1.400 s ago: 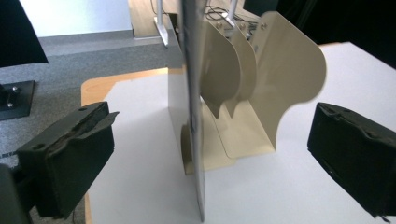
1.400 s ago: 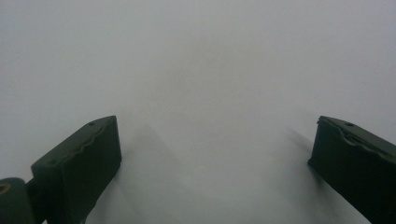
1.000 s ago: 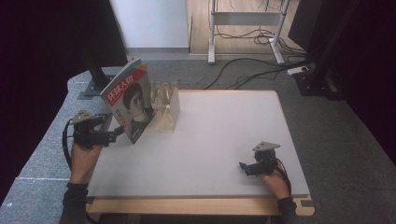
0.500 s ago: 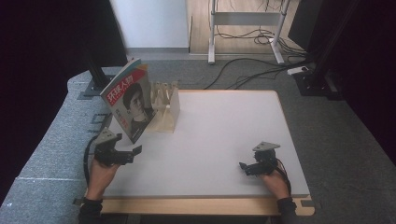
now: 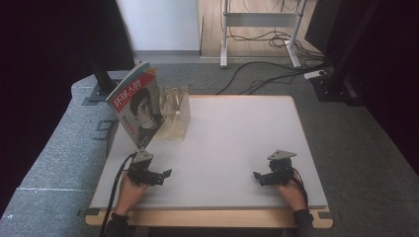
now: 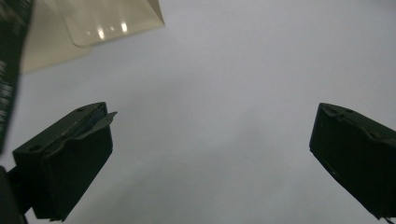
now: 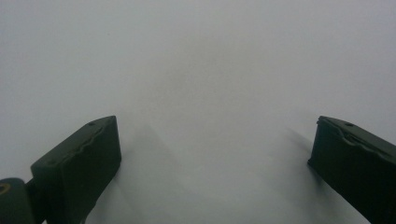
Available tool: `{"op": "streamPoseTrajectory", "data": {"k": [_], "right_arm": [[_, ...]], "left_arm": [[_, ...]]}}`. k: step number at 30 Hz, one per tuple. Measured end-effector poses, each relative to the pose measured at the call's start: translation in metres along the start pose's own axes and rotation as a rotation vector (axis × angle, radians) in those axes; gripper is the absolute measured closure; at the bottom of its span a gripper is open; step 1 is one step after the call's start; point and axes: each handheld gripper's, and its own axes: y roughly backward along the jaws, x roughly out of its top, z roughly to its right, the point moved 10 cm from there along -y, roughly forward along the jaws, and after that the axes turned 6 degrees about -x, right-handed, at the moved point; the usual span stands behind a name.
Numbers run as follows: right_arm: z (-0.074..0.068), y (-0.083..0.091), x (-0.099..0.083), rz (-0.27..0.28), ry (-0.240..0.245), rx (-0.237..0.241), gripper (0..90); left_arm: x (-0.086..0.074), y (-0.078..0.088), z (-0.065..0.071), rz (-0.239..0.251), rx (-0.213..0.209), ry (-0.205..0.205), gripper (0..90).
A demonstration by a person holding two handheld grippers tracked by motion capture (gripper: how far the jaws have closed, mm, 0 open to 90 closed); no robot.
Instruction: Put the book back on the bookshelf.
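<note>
One thin, bendy paper magazine with a face on its cover [image 5: 136,111] leans on one cream plastic slotted rack [image 5: 175,116] at the white desk's [image 5: 232,143] far left corner, best pinched by its edge, while the left gripper [image 5: 165,174] and right gripper [image 5: 257,176] both rest wide open, holding nothing

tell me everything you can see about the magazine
The magazine stands nearly upright at the table's far left corner, leaning back against a pale slotted rack. Its glossy cover faces the person: a portrait photo on a dark ground, with white characters on a red and teal band across the top. Its lower edge rests on the table. No gripper touches it; the left gripper lies nearer the person, jaws apart. The left gripper view catches a dark strip of it at the frame's edge.
</note>
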Motion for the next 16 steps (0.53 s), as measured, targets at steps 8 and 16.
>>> {"op": "streamPoseTrajectory", "data": {"k": [8,16], "right_arm": [[0.0,0.0,0.0,0.0,0.0,-0.001,1.0],[-0.001,0.0,-0.001,0.0,0.0,-0.002,0.9]], "left_arm": [[-0.018,-0.021,0.001,-0.139,0.039,-0.037,0.0],[-0.018,-0.021,0.001,-0.141,0.036,-0.034,0.0]]}}
